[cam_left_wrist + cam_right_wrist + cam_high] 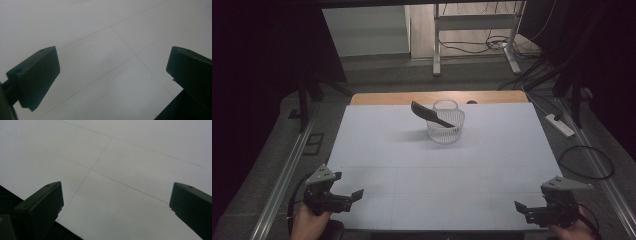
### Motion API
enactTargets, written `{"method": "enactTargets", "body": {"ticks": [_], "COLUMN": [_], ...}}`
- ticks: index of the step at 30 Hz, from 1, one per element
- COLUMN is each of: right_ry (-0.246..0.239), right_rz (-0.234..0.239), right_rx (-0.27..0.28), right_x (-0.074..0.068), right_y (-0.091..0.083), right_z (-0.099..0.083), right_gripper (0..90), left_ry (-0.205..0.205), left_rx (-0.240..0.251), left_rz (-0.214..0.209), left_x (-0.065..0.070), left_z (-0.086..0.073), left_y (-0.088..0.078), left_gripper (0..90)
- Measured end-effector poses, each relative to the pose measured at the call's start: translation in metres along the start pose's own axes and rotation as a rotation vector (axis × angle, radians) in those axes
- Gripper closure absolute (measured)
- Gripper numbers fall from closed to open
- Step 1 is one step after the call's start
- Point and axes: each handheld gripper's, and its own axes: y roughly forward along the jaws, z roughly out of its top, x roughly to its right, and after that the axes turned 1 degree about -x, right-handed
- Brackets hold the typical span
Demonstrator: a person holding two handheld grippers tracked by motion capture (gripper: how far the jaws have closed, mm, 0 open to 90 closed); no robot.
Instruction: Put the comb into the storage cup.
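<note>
A small clear wire-look basket [446,122] stands on the white table [412,165] near its far edge. A dark comb-like tool [428,114] leans out of it toward the left. My left gripper [352,196] rests at the near left corner, held by a hand, far from the basket. My right gripper [523,207] sits at the near right corner. In the left gripper view the left gripper [112,65] stands wide open over bare white tabletop. In the right gripper view the right gripper [116,200] is likewise open with nothing between its jaws.
A wooden strip [437,97] edges the table's far side. Metal rails [287,175] run along both sides. Beyond lie a power strip [560,125], cables [584,162] on the floor and desk legs [437,45].
</note>
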Motion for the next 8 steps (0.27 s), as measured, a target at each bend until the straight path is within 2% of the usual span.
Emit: {"method": "enactTargets", "body": {"ticks": [6, 8], "right_ry": [-0.003, -0.006], "right_rz": [-0.001, -0.003], "right_rx": [0.0, -0.001], "right_x": [-0.0003, -0.0002], "right_y": [-0.0001, 0.0002], "right_z": [0.0, -0.0001], "right_gripper": [0.0, 0.0], "left_ry": [0.027, 0.019], "left_rx": [-0.029, -0.026], "left_rz": [0.017, 0.012], "left_x": [0.0034, 0.0027], "left_z": [0.0016, 0.002], "left_y": [0.0028, 0.0029], "left_gripper": [0.0, 0.0]}}
